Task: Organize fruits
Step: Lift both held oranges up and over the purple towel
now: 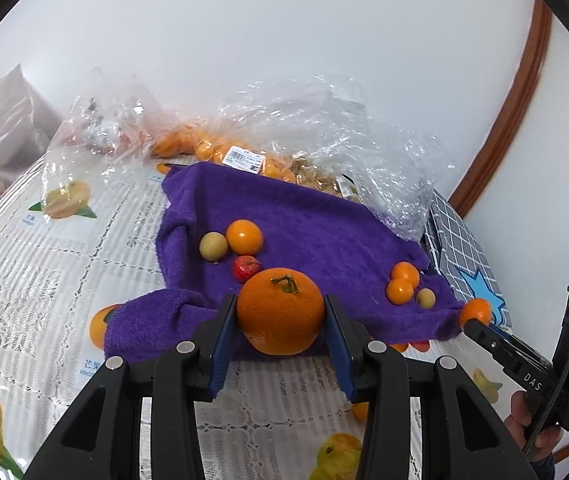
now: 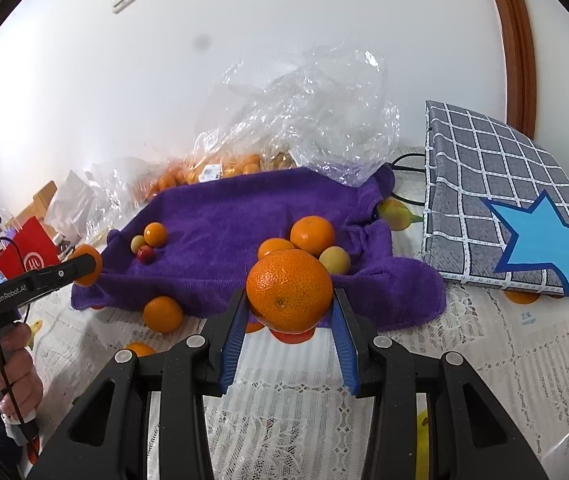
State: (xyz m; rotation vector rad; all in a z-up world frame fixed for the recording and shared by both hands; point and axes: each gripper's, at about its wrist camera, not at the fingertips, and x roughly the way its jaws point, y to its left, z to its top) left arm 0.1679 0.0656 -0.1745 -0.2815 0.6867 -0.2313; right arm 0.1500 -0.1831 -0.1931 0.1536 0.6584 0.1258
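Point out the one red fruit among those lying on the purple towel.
The small red fruit in the towel's left group: it touches a pale yellow-green fruit and a small orange. Everything else there is orange or pale yellow.

Fluffy purple cloth towel point(image 1: 304, 220), crinkly glossy clear plastic bag point(image 1: 324, 120), lace-patterned tablecloth point(image 2: 484, 360), dimpled shiny oranges.

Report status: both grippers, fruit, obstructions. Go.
Left gripper shut on stemmed orange. Right gripper shut on second orange. Purple towel holds two fruit clusters. No obstruction seen.

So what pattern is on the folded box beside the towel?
Grey with a white grid and a blue star, clearest in the right wrist view.
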